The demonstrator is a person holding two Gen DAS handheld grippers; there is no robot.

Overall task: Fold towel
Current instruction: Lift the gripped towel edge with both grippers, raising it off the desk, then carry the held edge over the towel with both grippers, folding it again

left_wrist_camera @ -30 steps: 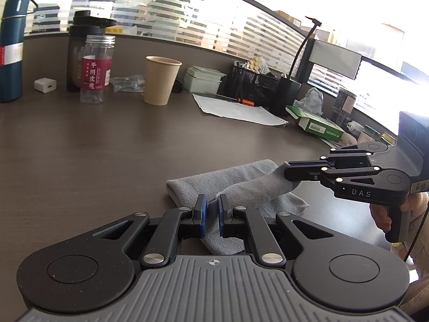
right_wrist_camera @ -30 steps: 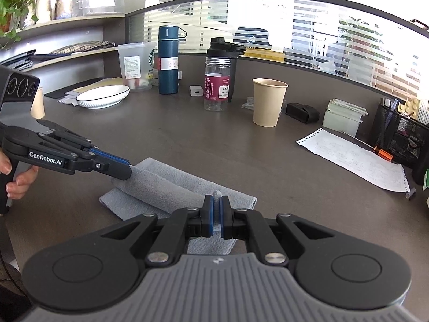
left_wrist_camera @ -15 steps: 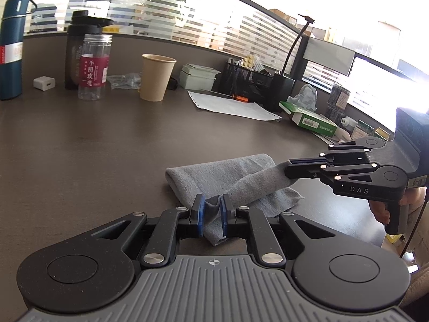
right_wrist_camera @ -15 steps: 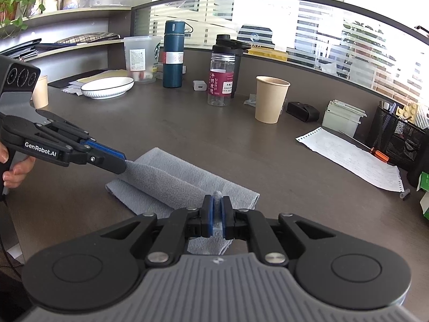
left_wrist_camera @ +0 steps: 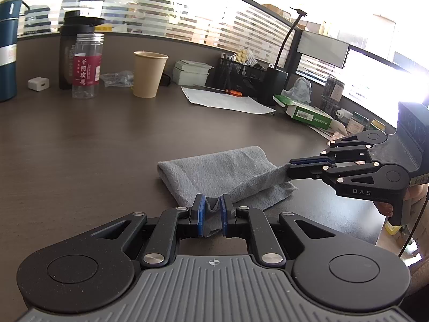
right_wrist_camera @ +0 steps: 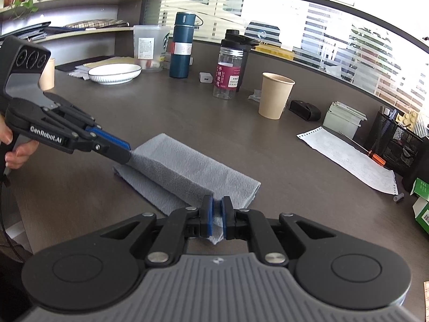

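Observation:
A grey towel point(left_wrist_camera: 222, 171) lies partly folded on the dark desk, and also shows in the right wrist view point(right_wrist_camera: 187, 171). My left gripper point(left_wrist_camera: 211, 209) is shut on one near corner of it, cloth bunched between the blue pads. My right gripper point(right_wrist_camera: 217, 212) is shut on the other near corner. Both hold the upper layer lifted a little above the lower layer. Each gripper shows in the other's view: the right one point(left_wrist_camera: 292, 167) and the left one point(right_wrist_camera: 126, 153).
A paper cup point(left_wrist_camera: 148, 73), clear bottle point(left_wrist_camera: 87, 65), dark shaker and blue flask point(left_wrist_camera: 8, 51) stand at the back. A paper sheet point(left_wrist_camera: 228, 100), green box point(left_wrist_camera: 305, 112), pen holder and white bowl point(right_wrist_camera: 114, 73) lie around. The desk's near edge is close.
Both grippers have drawn back toward the near edge with the towel's layer, which now stretches tauter between them. The left jaws now show cloth bunched between them.

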